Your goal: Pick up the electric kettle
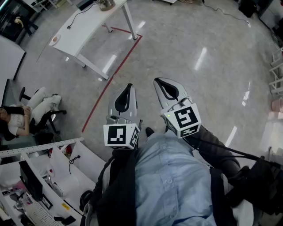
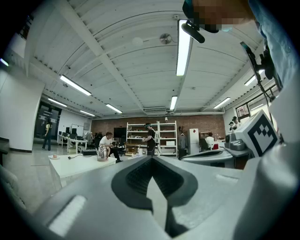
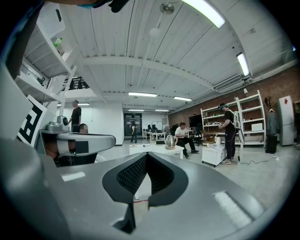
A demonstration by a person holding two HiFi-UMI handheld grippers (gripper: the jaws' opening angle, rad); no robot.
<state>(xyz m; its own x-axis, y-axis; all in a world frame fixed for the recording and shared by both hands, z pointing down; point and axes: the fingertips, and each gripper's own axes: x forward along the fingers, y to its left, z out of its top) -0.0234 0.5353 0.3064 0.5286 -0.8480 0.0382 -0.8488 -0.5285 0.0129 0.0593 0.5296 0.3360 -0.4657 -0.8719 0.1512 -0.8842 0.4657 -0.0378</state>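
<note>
The electric kettle (image 1: 105, 4), shiny metal, stands on a white table (image 1: 84, 33) far ahead across the floor. It shows small in the left gripper view (image 2: 102, 152) and in the right gripper view (image 3: 171, 141). My left gripper (image 1: 128, 87) and right gripper (image 1: 158, 80) are held side by side close to my body, pointing toward the table, several steps short of it. Both have their jaw tips together with nothing between them, as seen at the left gripper (image 2: 152, 158) and the right gripper (image 3: 146, 155).
A red tape line (image 1: 112, 77) runs across the floor between me and the table. A seated person (image 1: 26, 112) and a desk with a keyboard (image 1: 37, 212) are at my left. White shelving (image 2: 152, 138) and standing people are far off.
</note>
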